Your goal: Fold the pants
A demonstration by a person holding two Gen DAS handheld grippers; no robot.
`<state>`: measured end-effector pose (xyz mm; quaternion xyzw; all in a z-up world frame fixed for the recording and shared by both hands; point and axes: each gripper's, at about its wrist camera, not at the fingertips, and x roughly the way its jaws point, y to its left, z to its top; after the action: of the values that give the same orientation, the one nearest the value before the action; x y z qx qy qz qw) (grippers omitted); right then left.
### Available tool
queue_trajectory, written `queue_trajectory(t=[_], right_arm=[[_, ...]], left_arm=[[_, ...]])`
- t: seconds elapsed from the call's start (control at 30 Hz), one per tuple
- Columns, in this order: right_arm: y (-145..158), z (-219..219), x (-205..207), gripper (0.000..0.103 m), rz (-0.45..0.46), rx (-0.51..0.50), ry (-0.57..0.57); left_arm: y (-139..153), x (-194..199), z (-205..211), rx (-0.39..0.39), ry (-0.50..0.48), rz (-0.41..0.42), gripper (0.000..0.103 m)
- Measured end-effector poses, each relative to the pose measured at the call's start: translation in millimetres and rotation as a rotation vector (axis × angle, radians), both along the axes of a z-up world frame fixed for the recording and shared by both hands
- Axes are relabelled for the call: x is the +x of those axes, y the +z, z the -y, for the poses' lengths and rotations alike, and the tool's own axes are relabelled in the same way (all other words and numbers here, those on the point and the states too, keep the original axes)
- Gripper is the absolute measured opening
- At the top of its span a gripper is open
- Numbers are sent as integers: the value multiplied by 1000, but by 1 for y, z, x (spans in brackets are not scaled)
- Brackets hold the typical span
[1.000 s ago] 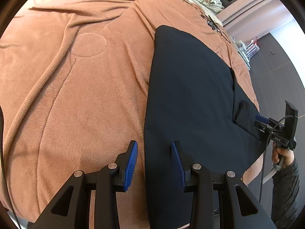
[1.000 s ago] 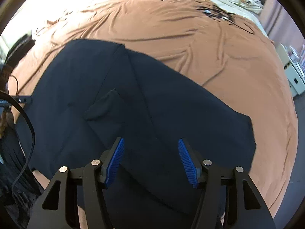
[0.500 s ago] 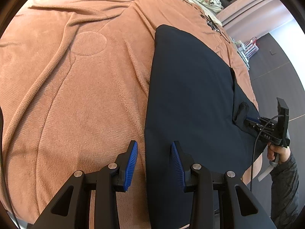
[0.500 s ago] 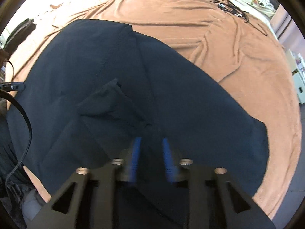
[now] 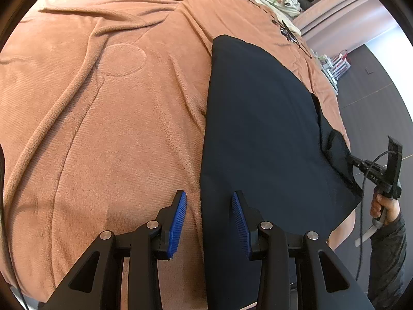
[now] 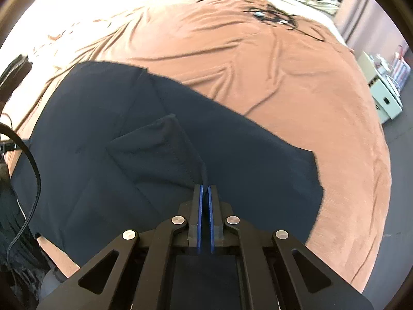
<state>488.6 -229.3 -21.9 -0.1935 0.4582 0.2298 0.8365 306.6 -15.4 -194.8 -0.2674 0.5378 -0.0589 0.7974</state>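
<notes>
The dark pants [image 5: 260,139] lay spread flat on our brown blanket [image 5: 108,118]. Our right gripper [image 6: 205,190] had pinched a raised fold of the pants near their edge, blue pads nearly together. Our left gripper [image 5: 208,206] hung wide apart, straddling the pants' long edge above the blanket.

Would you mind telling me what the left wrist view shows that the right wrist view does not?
Only the left wrist view shows the open left claw astride the pants' edge, and the person's hand holding the other tool. Only the right wrist view shows the right claw shut on a raised fold. Both show the dark pants on the brown blanket.
</notes>
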Motion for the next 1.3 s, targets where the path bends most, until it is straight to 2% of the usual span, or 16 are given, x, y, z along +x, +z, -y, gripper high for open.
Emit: queue_trajectory(t=[0.13, 0.33, 0.47, 0.63, 0.67, 0.7, 0.77, 1.1, 1.3], right_arm=[[9, 15, 0, 1, 29, 23, -92], [22, 43, 4, 1, 80, 63, -327], [23, 62, 10, 2, 53, 139, -462], [20, 66, 5, 11, 32, 139, -492], [19, 69, 6, 21, 16, 167, -488], [19, 74, 3, 36, 7, 186, -495], [18, 82, -5, 52, 2, 220, -510], [8, 154, -67, 52, -79, 462, -617], [-2, 172, -94, 52, -122, 520, -622]], left_arm=[[1, 1, 2, 11, -2, -4, 39], [1, 4, 5, 19, -6, -9, 39], [2, 6, 4, 16, -6, -12, 39], [6, 7, 4, 16, -8, -13, 39], [6, 7, 3, 14, -5, -13, 39], [6, 7, 2, 13, -3, -14, 39], [7, 7, 1, 10, -2, -18, 39], [15, 2, 2, 15, -13, -19, 40], [18, 2, 5, 22, -28, -28, 40]])
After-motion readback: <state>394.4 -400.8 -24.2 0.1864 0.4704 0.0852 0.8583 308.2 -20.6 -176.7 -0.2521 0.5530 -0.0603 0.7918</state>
